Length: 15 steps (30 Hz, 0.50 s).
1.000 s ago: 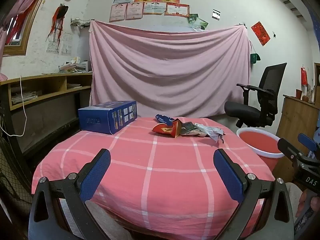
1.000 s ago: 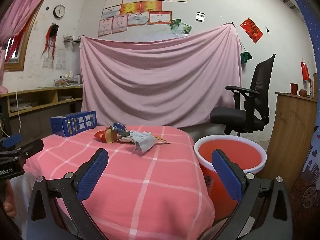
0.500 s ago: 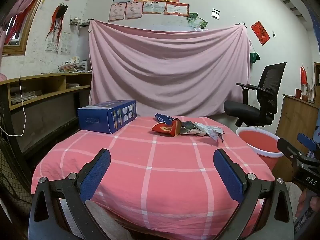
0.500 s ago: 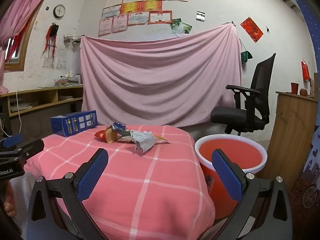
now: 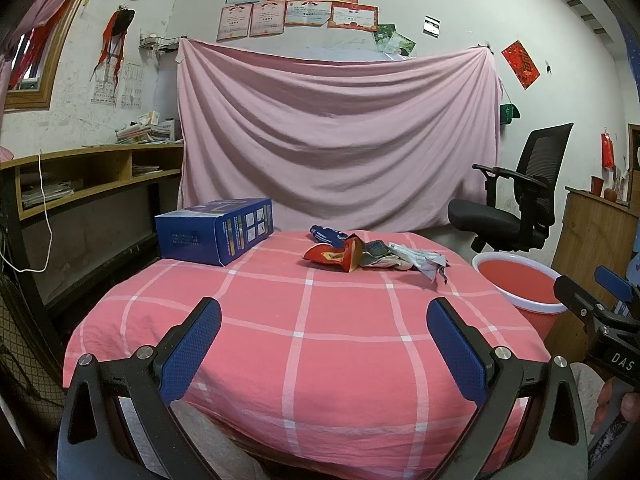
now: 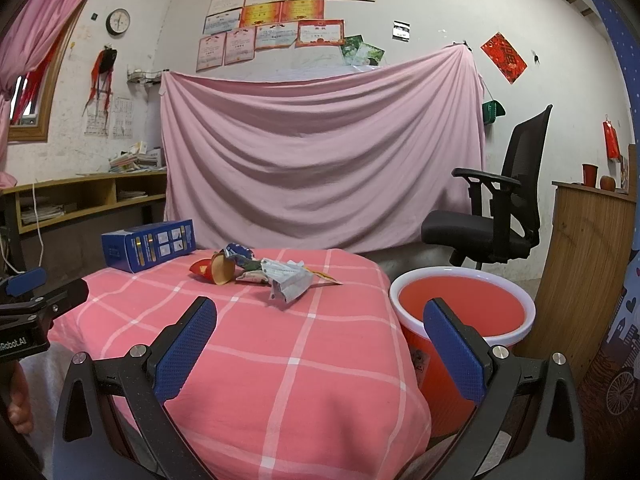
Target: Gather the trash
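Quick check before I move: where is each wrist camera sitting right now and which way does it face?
Left wrist: at the table's near edge, facing the trash pile and blue box; its open left tool shows, with the right tool at the right margin.
Right wrist: further right, facing the table corner and red bin; its open right tool shows, the left tool at the left margin.
Shared: pile, box, bin.

The surface (image 5: 304, 344) carries a box (image 5: 216, 236) at its far left corner and a trash pile (image 5: 372, 254) at far centre, right of the box and apart from it. A basin (image 6: 460, 300) stands on the floor just beside the surface's right edge. A chair (image 6: 492, 216) stands behind the basin. A hanging sheet (image 5: 336, 136) lies behind the surface
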Available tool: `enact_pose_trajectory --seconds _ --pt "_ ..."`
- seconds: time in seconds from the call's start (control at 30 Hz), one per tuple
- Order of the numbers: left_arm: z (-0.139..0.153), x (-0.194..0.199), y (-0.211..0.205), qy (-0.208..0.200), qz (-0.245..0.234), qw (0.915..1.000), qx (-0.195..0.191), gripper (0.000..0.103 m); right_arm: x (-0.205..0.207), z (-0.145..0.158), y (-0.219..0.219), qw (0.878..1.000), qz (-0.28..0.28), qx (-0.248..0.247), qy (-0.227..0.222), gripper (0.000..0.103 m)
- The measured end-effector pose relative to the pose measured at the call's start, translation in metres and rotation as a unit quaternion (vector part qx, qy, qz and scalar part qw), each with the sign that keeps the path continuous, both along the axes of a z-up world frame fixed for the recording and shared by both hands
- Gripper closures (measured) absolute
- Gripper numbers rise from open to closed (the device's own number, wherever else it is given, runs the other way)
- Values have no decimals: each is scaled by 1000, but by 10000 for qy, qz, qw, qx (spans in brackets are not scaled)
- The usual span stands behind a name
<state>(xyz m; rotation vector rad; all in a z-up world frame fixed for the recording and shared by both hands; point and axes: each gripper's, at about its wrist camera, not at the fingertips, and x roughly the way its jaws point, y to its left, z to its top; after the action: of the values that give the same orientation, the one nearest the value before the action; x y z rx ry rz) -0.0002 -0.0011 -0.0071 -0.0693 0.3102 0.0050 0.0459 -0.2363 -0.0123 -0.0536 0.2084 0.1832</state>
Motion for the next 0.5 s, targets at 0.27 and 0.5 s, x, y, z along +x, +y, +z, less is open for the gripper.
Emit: enact_pose_trajectory --seconds 0.27,0.5 --pt "0 1 0 3 4 10000 2 2 1 0 0 10000 -5 2 8 0" --pt "0 1 0 8 5 10000 1 2 1 0 0 10000 -3 4 14 0"
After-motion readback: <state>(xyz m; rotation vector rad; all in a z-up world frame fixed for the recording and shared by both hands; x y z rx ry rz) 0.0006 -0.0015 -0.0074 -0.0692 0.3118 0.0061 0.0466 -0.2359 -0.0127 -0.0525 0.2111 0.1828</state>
